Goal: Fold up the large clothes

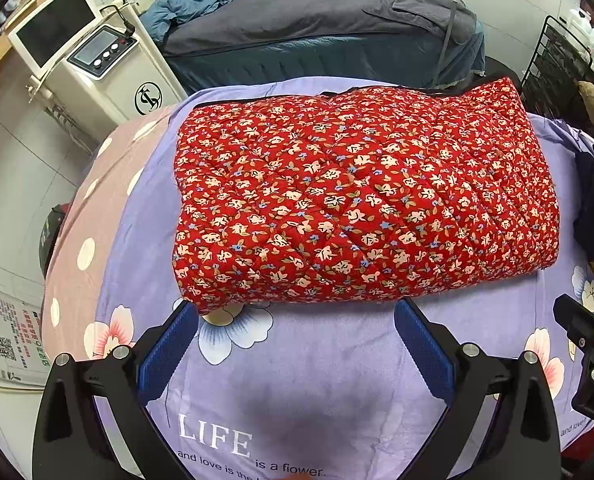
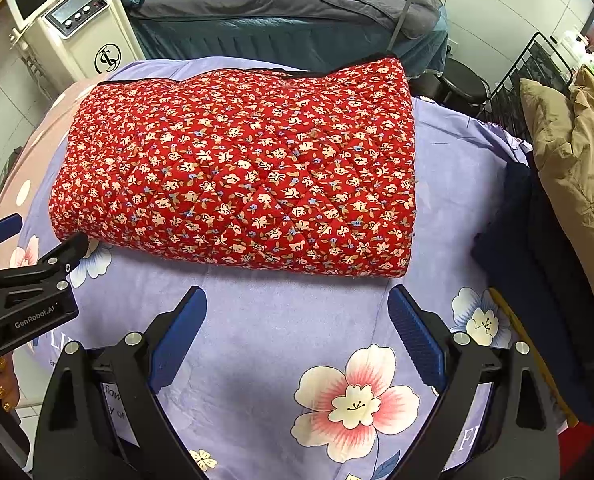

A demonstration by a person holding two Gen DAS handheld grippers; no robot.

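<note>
Red floral quilted garment [image 1: 361, 196] lies folded in thick rectangular bundle, mid lavender flowered sheet [image 1: 321, 364]. My left gripper [image 1: 295, 322] spread wide, blue pads [image 1: 169, 348] empty, left tip just at bundle's near-left corner; contact I cannot tell. My right gripper [image 2: 297, 308] equally wide, holding nothing, short of near edge. Count: one bundle, two grippers, one white machine [image 1: 97, 64], one grey bed [image 1: 317, 28] behind. Both grippers level, pointing at bundle.

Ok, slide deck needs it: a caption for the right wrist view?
Folded red quilted garment on the lilac sheet, both grippers open: right gripper short of it, left gripper at its corner.
</note>
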